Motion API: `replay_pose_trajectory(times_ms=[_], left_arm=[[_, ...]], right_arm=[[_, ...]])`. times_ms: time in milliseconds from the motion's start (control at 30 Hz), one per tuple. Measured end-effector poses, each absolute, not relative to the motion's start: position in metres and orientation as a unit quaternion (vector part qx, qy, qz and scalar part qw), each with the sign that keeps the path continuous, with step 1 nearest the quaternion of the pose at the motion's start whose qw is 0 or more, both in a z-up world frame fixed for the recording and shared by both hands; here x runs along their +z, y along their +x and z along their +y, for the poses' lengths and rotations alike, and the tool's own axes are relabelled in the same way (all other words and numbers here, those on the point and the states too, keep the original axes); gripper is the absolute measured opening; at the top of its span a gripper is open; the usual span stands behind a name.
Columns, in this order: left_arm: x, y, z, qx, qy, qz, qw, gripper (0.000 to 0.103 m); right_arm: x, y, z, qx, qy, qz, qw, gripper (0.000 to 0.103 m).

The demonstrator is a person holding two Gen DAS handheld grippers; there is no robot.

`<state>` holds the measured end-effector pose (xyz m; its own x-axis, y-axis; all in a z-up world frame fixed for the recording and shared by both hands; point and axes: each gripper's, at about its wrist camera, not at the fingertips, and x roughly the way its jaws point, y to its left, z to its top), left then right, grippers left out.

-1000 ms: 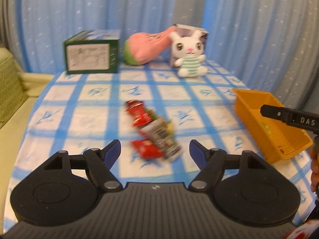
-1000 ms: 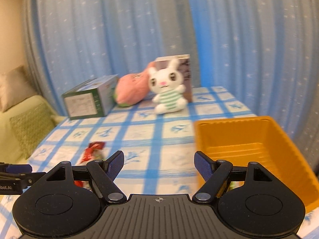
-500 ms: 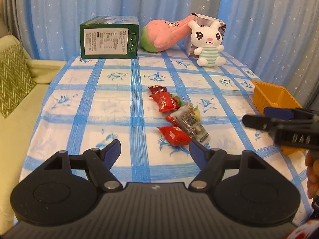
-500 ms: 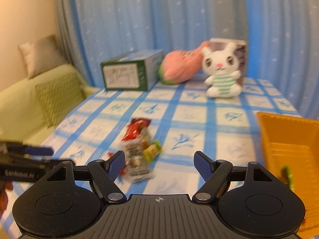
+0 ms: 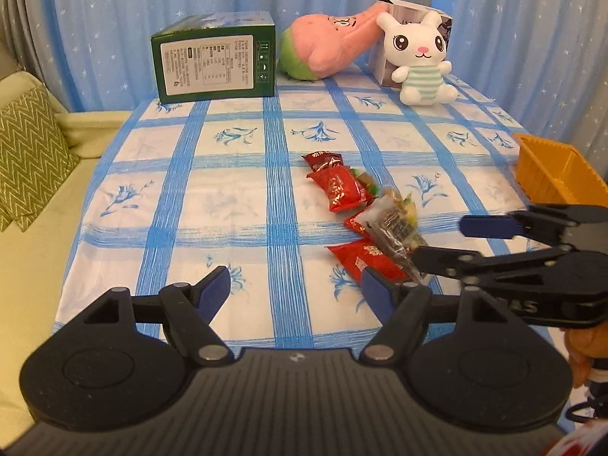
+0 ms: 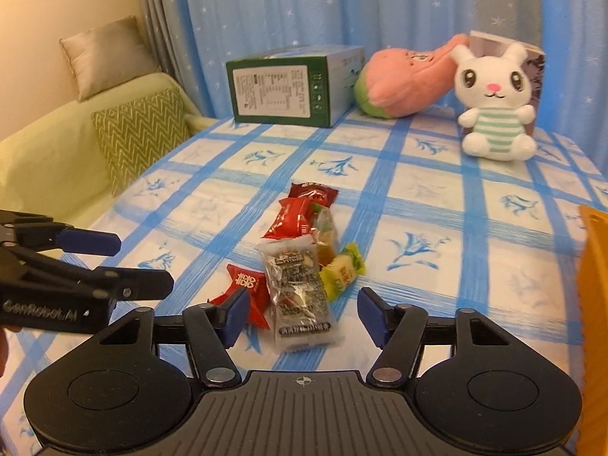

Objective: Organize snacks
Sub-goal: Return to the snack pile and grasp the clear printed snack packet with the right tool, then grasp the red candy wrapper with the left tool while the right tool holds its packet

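Note:
A pile of snacks lies mid-table on the blue-checked cloth: red packets (image 5: 342, 190), a clear packet with dark print (image 6: 300, 292) and a yellow-green candy (image 6: 342, 271). My right gripper (image 6: 304, 315) hangs low over the near end of the pile. Its jaws are closing, with the clear packet lying between the fingers, and the pads stand apart from it. In the left wrist view the right gripper (image 5: 439, 241) reaches in from the right onto the clear packet (image 5: 395, 228). My left gripper (image 5: 296, 285) is open with nothing between its fingers, just left of the nearest red packet (image 5: 368, 262).
An orange basket (image 5: 551, 167) stands at the table's right edge. Along the back are a green box (image 5: 214, 62), a pink plush (image 5: 326, 47) and a white rabbit plush (image 5: 420, 64) against a grey box. A sofa with a patterned cushion (image 5: 26, 152) borders the left side.
My right gripper has swung from over the orange basket leftward and down to the snack pile, and its jaws have narrowed. The left gripper moved slightly closer to the table.

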<state>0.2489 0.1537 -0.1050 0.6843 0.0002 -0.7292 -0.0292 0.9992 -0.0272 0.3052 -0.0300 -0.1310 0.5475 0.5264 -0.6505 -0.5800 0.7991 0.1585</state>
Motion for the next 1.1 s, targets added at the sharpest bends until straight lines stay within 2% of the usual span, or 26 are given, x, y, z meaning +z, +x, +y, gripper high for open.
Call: replay_pose_trajectory(times_ms=[133, 433, 733, 967, 1100], left_arm=[[-0.106, 0.250, 0.155, 0.014, -0.016, 0.399, 0.917, 0.073], [-0.110, 0.254, 0.160, 0.010, -0.029, 0.402, 0.915, 0.073], [-0.112, 0.256, 0.155, 0.006, -0.030, 0.404, 0.914, 0.073], [-0.113, 0.260, 0.145, -0.005, -0.030, 0.404, 0.914, 0.073], [-0.113, 0.262, 0.142, -0.008, -0.028, 0.402, 0.915, 0.073]], right_arm=[[-0.141, 0.318, -0.022, 0.320, -0.039, 0.366, 0.873, 0.050], [-0.150, 0.323, -0.013, 0.326, -0.046, 0.374, 0.867, 0.038], [-0.135, 0.302, -0.034, 0.314, -0.039, 0.374, 0.872, 0.035], [-0.144, 0.295, -0.055, 0.300, -0.055, 0.403, 0.863, 0.036], [-0.149, 0.299, -0.059, 0.299, -0.040, 0.404, 0.864, 0.046]])
